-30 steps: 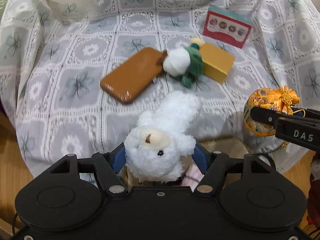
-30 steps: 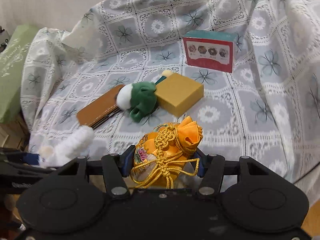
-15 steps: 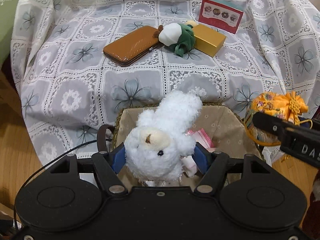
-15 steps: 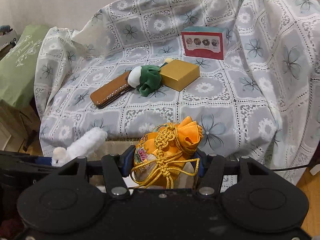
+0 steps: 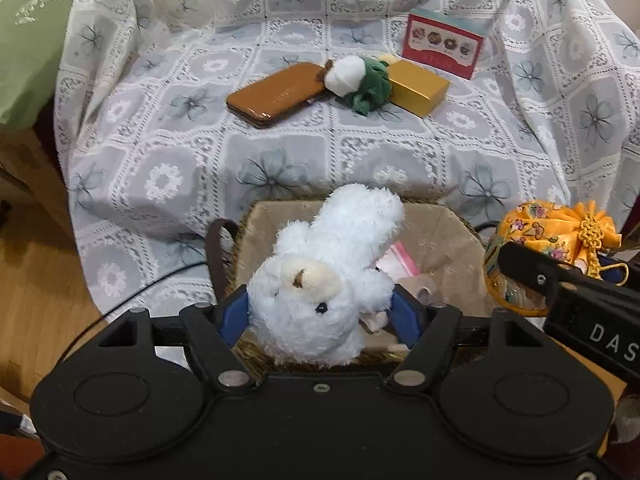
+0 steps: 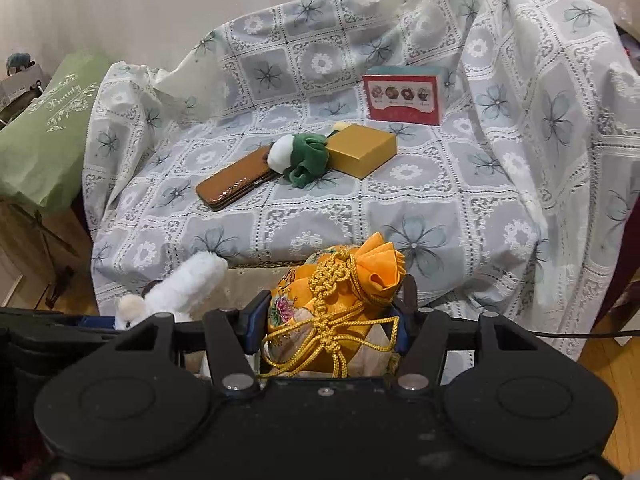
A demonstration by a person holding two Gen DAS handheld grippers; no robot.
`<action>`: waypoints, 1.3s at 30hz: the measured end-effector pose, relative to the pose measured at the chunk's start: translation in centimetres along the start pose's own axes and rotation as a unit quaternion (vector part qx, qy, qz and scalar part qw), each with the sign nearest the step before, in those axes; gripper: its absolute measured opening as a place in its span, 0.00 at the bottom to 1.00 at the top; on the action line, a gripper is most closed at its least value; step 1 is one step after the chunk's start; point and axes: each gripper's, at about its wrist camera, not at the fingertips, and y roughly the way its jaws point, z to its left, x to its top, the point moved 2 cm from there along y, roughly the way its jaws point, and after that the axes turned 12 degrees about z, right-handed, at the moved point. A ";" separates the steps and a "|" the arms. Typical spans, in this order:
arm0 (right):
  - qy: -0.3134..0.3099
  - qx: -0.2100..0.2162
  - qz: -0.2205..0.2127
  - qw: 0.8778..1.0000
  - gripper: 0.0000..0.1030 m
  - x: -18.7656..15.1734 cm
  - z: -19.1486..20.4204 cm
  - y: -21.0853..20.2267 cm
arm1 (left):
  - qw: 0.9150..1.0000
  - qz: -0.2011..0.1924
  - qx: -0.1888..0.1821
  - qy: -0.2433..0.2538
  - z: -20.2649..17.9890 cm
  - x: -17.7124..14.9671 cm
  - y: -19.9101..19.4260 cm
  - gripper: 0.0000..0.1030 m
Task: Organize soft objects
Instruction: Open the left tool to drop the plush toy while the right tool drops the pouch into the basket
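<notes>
A white plush toy (image 5: pixel 320 280) hangs over a lined wicker basket (image 5: pixel 440 232), between the blue pads of my left gripper (image 5: pixel 320 312). The jaws are opening; the fluff still touches both pads and the toy has tipped sideways. My right gripper (image 6: pixel 328 320) is shut on a yellow embroidered pouch (image 6: pixel 340 292) with a gold cord, just right of the basket (image 6: pixel 248 276). The pouch (image 5: pixel 540 232) also shows in the left wrist view. A green-and-white plush (image 5: pixel 360 78) lies on the lace-covered seat beyond.
On the lace cloth (image 5: pixel 280 168) lie a brown case (image 5: pixel 276 94), a gold box (image 5: pixel 418 86) and a red picture box (image 5: pixel 444 46). A green bag (image 5: pixel 28 40) stands at the left. A black cable (image 5: pixel 140 296) runs over the wooden floor. A pink packet (image 5: pixel 400 260) lies inside the basket.
Both grippers have drawn back from the seat with their loads, bringing the basket into view below. The white plush has tilted as the left jaws widened.
</notes>
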 end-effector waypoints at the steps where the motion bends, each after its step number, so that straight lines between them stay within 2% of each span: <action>1: 0.002 -0.003 0.000 1.000 0.55 0.0 -0.1 0.0 | 1.000 0.002 -0.004 0.001 -0.1 -0.1 0.1 0.66; 8: 0.010 -0.014 0.011 1.000 0.55 -0.1 -0.4 0.6 | 1.000 0.009 0.007 0.005 -0.6 -0.5 1.2 0.66; 12: 0.009 -0.013 0.016 1.000 0.55 -0.1 -0.3 0.7 | 1.000 0.009 0.009 -0.003 -0.2 -0.5 1.4 0.73; 15: 0.005 -0.014 0.017 1.000 0.55 -0.1 -0.2 0.7 | 1.000 0.007 0.010 -0.011 0.0 -0.5 1.3 0.75; 20: -0.002 -0.013 0.023 1.000 0.55 0.0 0.0 0.9 | 1.000 0.004 0.011 -0.019 0.2 -0.6 1.2 0.75; 29: -0.001 -0.015 0.044 0.999 0.56 -0.1 -0.1 1.7 | 0.999 -0.002 0.034 -0.026 0.5 -1.1 1.0 0.76; 39: -0.011 -0.018 0.040 0.999 0.57 -0.1 0.3 1.5 | 0.999 0.000 0.036 -0.025 0.7 -1.5 1.1 0.76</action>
